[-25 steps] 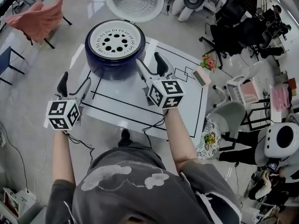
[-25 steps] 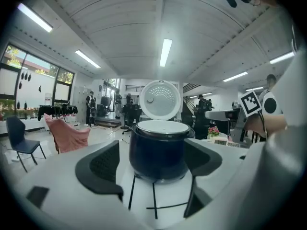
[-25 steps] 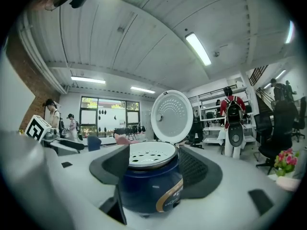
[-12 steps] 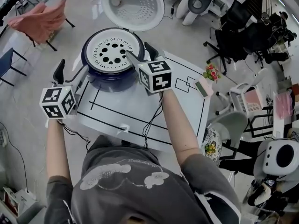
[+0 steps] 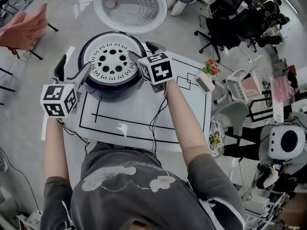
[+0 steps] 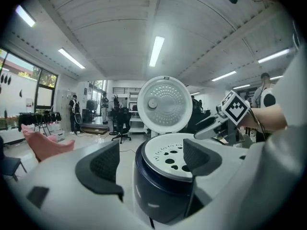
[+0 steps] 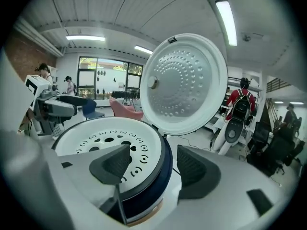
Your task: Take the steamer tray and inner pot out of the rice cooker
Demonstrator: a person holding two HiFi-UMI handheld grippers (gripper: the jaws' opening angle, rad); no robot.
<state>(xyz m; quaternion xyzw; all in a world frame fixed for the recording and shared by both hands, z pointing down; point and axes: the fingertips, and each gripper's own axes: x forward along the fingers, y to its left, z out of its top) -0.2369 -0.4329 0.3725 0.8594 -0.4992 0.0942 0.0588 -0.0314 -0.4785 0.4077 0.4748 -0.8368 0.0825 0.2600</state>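
A dark blue rice cooker [image 5: 103,87] stands at the far left of the white table [image 5: 144,119], its round lid [image 5: 130,7] tipped open behind it. In its mouth sits the white steamer tray [image 5: 111,61], pierced with holes; the inner pot under it is hidden. My right gripper [image 5: 144,51] is open at the cooker's right rim, one finger over the tray [image 7: 105,140] and the other outside the rim. My left gripper [image 5: 73,69] is open just left of the cooker [image 6: 160,188], holding nothing. The right gripper [image 6: 211,126] shows across the tray [image 6: 168,152].
Black lines mark the tabletop. A small pink and green block [image 5: 205,83] lies at the table's right edge, with flowers [image 5: 210,67] beyond it. A pink chair [image 5: 24,28] stands at left, black office chairs [image 5: 225,23] at right. People stand far off [image 7: 242,104].
Both grippers have moved forward to the cooker. The right one went from over the table to the cooker's right rim; the left one closed in on its left side.
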